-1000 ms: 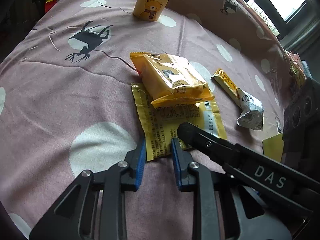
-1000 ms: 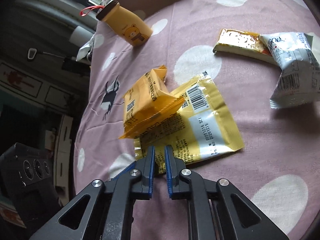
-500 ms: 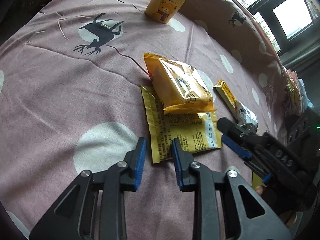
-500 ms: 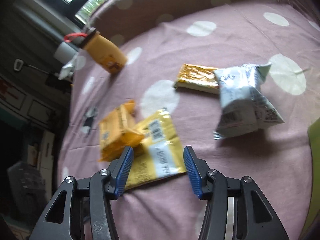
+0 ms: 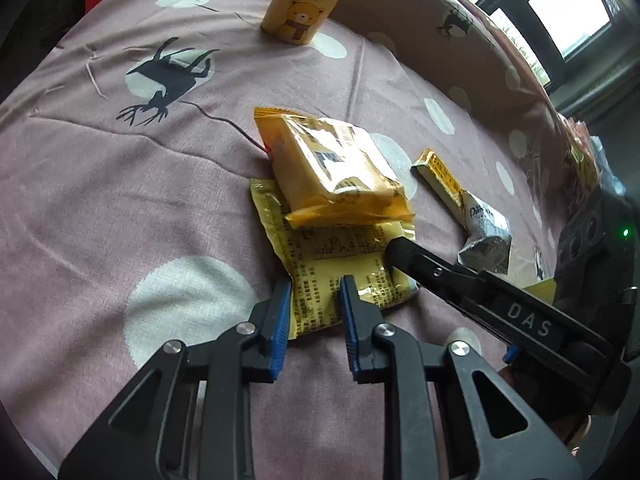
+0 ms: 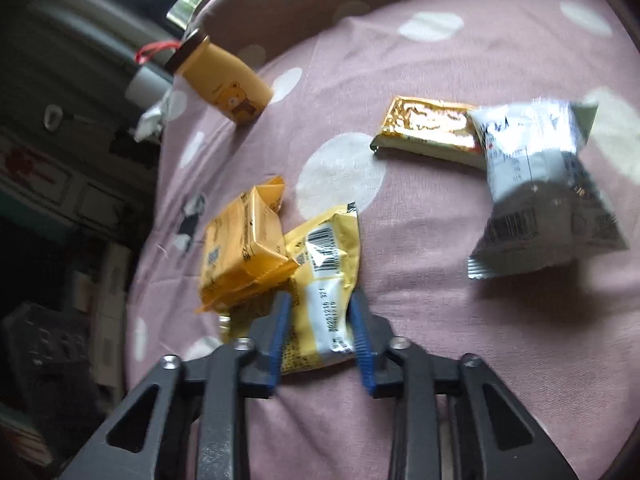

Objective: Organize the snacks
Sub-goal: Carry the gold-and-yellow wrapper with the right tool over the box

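Observation:
A flat yellow packet (image 5: 332, 264) lies on the spotted pink cloth, with a puffy orange packet (image 5: 336, 168) resting on its far end. My left gripper (image 5: 314, 300) straddles the flat packet's near edge; its jaws are closing, and a gap still shows at the pads. My right gripper (image 6: 320, 312) comes in from the right, its jaws closing onto the white-labelled side of the flat yellow packet (image 6: 324, 264), which buckles between the pads. The puffy orange packet (image 6: 244, 252) sits just left of that grip.
A gold-wrapped bar (image 6: 428, 128) and a white crinkled packet (image 6: 540, 200) lie touching, to the right. A yellow bear bottle (image 5: 300, 12) stands at the far edge of the cloth (image 5: 160, 200). Dark furniture and a window lie beyond.
The right gripper opened wide off to the right, then came back and closed around the flat yellow packet. The left jaws now reach further over the packet's near edge.

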